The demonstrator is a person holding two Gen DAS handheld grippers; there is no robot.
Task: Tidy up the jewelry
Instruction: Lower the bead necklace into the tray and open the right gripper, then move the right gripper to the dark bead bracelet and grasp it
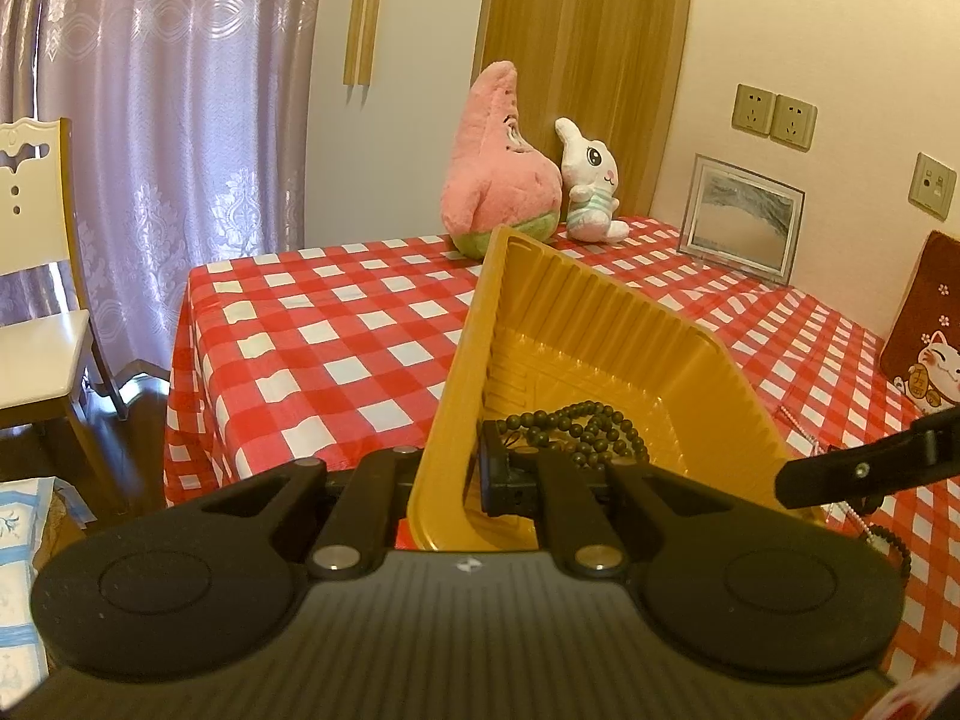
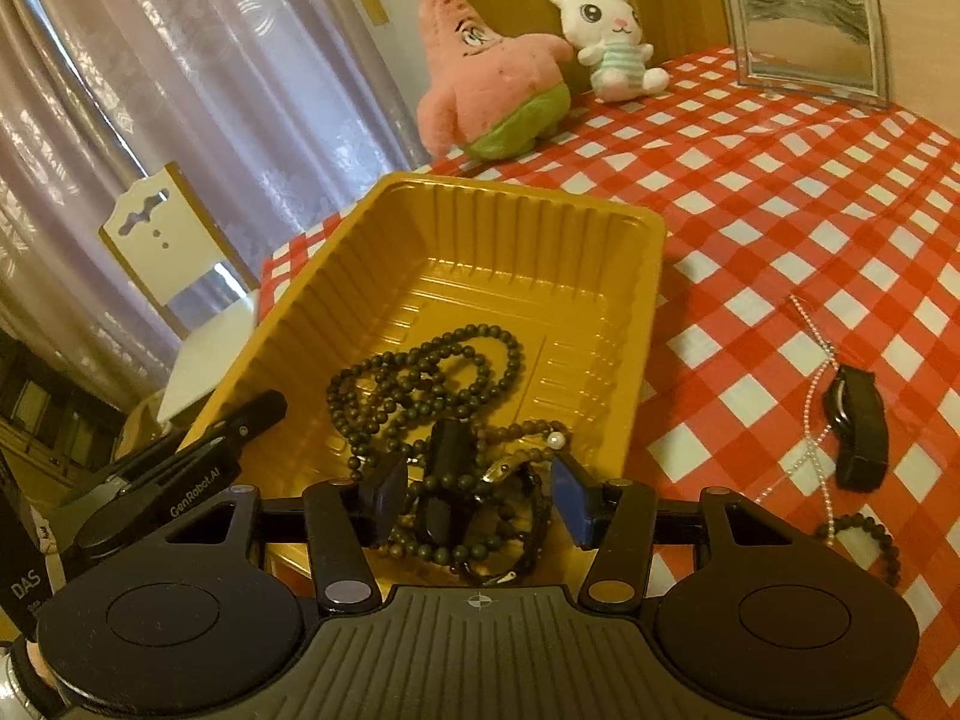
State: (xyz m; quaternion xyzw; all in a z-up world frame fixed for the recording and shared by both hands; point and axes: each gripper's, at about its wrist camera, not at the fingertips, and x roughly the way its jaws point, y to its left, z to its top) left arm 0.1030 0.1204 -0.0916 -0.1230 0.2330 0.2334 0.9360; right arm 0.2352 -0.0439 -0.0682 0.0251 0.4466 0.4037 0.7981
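A gold plastic tray [image 2: 612, 228] sits on the red checked tablecloth, tilted. My left gripper [image 1: 456, 474] is shut on the tray's near left wall [image 1: 447, 396]; it also shows in the right wrist view [image 2: 240, 420]. Inside the tray lie a dark bead necklace [image 2: 420, 372], also in the left wrist view [image 1: 576, 426], and a dark watch [image 2: 447, 480]. My right gripper [image 2: 474, 492] is open above the tray's near end, its fingers either side of the watch and beads. A pearl strand [image 2: 813, 396], a black band [image 2: 861, 432] and a small bead bracelet [image 2: 876, 540] lie on the cloth to the right.
A pink star plush [image 2: 480, 78] and a white rabbit plush [image 2: 612, 36] stand at the table's far edge. A picture frame [image 2: 807, 36] leans on the wall. A cat-print pouch [image 1: 927, 324] stands at the right. A white chair [image 1: 36, 276] is left of the table.
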